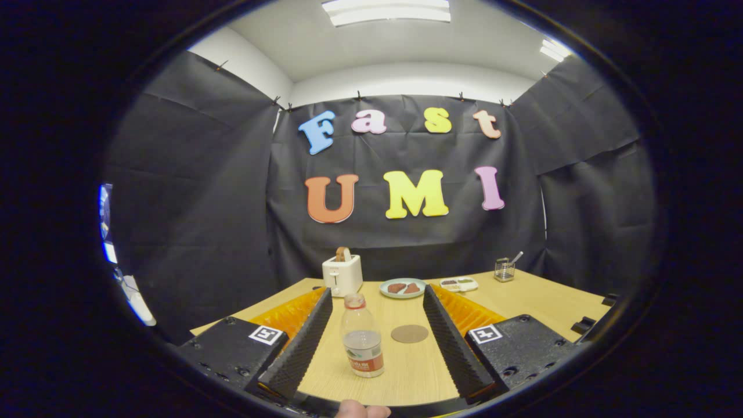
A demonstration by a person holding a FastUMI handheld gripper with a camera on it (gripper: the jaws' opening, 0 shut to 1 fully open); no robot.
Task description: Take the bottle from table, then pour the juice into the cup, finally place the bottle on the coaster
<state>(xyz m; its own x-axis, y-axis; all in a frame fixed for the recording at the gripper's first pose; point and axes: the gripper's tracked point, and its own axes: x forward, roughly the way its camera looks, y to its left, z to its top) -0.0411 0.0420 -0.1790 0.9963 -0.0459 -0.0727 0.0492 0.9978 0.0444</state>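
Standing upright between spread fingers (377,299): bottle (362,337), liquid level unclear.

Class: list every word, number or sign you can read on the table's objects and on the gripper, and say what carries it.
Label on the bottle: print, too blurred to read.
Square markers on the gripper: coded patterns, no words.
Fingers stand open, the bottle between them.

The bottle (362,339) label's print is too small to read.
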